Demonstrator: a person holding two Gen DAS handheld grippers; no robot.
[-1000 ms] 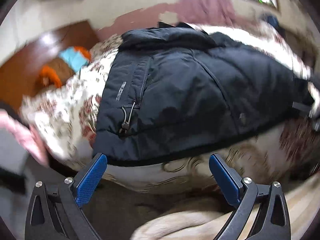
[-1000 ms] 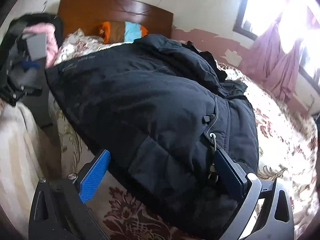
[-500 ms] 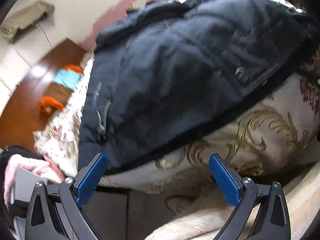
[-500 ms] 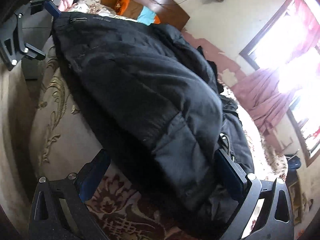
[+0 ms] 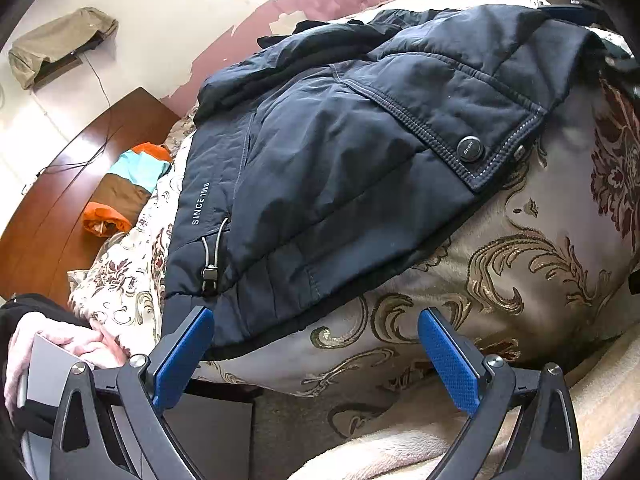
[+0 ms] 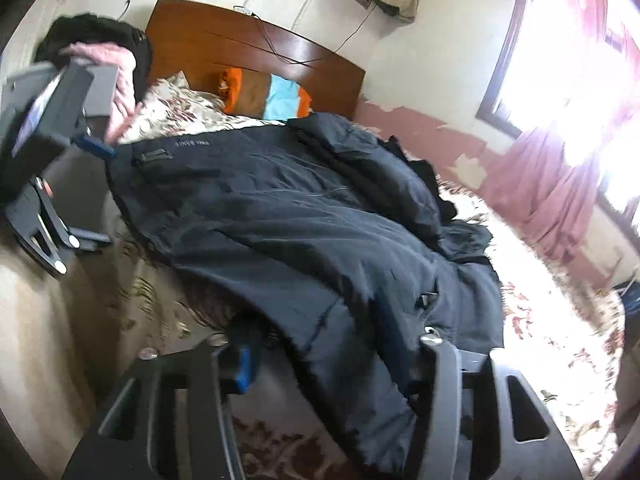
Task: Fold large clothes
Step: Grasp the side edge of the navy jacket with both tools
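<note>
A large dark navy padded jacket (image 5: 340, 152) lies spread on the bed, its hem along the near edge. White lettering and a drawcord toggle (image 5: 210, 272) sit near its left hem corner. My left gripper (image 5: 316, 356) is open and empty, just below that corner, the left finger close to the hem. In the right wrist view the jacket (image 6: 304, 232) fills the middle. My right gripper (image 6: 332, 348) has its jaws around the jacket's right hem corner with fabric between them. The left gripper (image 6: 60, 168) shows at the far left of that view.
The bed has a floral blanket (image 5: 540, 240) and a wooden headboard (image 6: 248, 52). A striped orange, brown and blue pillow (image 6: 264, 92) lies by the headboard. Pink curtains (image 6: 560, 184) hang at a bright window. A cream blanket (image 5: 400, 444) lies below the bed edge.
The left gripper moved closer to the jacket's left hem corner. The right gripper swung round and its jaws closed in on the right hem corner, fabric now covering its fingers.
</note>
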